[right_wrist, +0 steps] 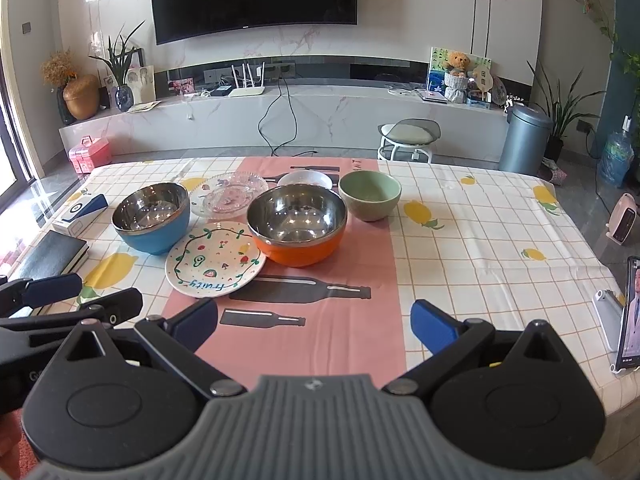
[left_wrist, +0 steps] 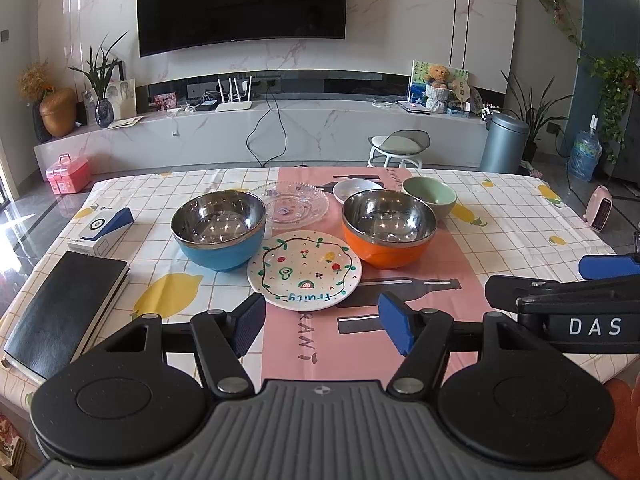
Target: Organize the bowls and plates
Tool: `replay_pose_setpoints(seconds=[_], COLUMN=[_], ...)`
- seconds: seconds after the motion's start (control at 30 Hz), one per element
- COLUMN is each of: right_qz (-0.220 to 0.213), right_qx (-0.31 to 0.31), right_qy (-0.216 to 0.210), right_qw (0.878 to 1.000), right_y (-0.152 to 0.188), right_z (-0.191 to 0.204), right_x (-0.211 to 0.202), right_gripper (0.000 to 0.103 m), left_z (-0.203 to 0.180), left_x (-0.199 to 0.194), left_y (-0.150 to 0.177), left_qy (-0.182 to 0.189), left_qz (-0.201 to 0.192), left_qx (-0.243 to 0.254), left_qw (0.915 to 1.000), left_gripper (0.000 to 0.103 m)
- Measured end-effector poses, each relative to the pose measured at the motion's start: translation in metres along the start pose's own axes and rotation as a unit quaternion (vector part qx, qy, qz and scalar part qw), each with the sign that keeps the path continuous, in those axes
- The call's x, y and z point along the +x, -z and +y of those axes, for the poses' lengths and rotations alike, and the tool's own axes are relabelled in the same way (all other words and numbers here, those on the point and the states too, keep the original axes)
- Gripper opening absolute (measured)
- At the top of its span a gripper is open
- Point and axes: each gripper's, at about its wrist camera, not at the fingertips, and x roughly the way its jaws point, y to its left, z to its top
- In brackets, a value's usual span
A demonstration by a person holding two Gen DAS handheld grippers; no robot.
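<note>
The blue bowl (left_wrist: 219,229) and orange bowl (left_wrist: 388,227) show mirror-bright metal linings inside smooth coloured shells; the far plate (left_wrist: 294,202) is clear ribbed glass, the painted plate (left_wrist: 304,270) glossy ceramic, the green bowl (left_wrist: 430,195) matt-glazed, the tablecloth (left_wrist: 500,240) soft cloth

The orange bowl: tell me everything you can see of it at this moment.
The orange bowl is round and deep, with a glossy orange outer shell and a shiny steel-looking lining that mirrors the room lights. It stands upright and empty on the pink strip of the tablecloth. The painted "Fruity" plate lies at its near left, seemingly touching or just short of it; the green bowl sits behind to its right. Neither gripper touches it.
</note>
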Motion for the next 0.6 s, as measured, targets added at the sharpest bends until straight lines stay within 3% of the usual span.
replay_pose_setpoints(seconds=[0.6], right_qz=[0.000], right_qx=[0.004], right_qy=[0.005], right_qw=[1.000], right_y=[-0.0037], right_z=[-0.0034], right_x=[-0.0009], right_gripper=[0.100], left_z=[0.0032], left_x=[-0.0018], left_y=[-0.0036], left_qy=[-0.002], left_qz=[0.003], left_qx=[-0.007], left_qw=[1.0000], left_gripper=[0.077])
